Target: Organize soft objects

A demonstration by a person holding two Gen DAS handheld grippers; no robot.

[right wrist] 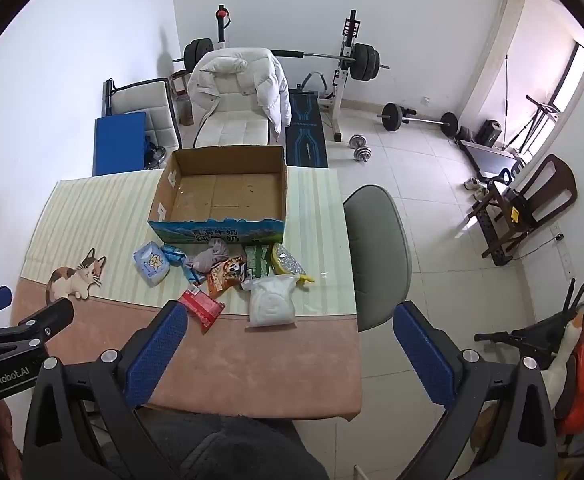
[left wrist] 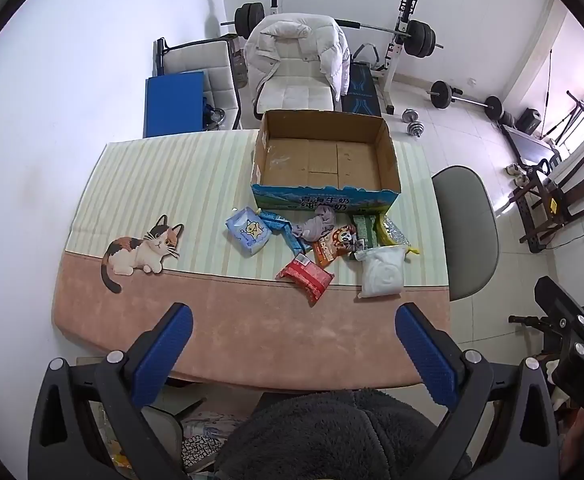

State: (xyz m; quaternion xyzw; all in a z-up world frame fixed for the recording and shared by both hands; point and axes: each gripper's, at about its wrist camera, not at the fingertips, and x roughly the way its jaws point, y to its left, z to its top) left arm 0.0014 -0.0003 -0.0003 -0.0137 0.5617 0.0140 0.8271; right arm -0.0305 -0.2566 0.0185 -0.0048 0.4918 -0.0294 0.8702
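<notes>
An open, empty cardboard box point(left wrist: 324, 156) point(right wrist: 219, 196) stands at the table's far side. In front of it lies a pile of soft packs: a light-blue tissue pack point(left wrist: 248, 231) point(right wrist: 151, 266), a grey cloth point(left wrist: 318, 222) point(right wrist: 209, 258), an orange snack bag point(left wrist: 334, 246) point(right wrist: 225, 276), a red pack point(left wrist: 306, 276) point(right wrist: 201, 306), a white bag point(left wrist: 384, 272) point(right wrist: 272, 304), a green pack point(left wrist: 364, 228) and a silver-yellow bag point(right wrist: 287, 266). My left gripper point(left wrist: 294, 334) and right gripper point(right wrist: 289, 334) are open and empty, above the table's near edge.
The table point(left wrist: 231, 328) has a striped and pink cloth with a cat picture point(left wrist: 143, 248). A grey chair point(left wrist: 466, 228) point(right wrist: 376, 252) stands to the right. A white chair with a jacket point(left wrist: 298, 64) and gym weights point(left wrist: 418, 38) are behind.
</notes>
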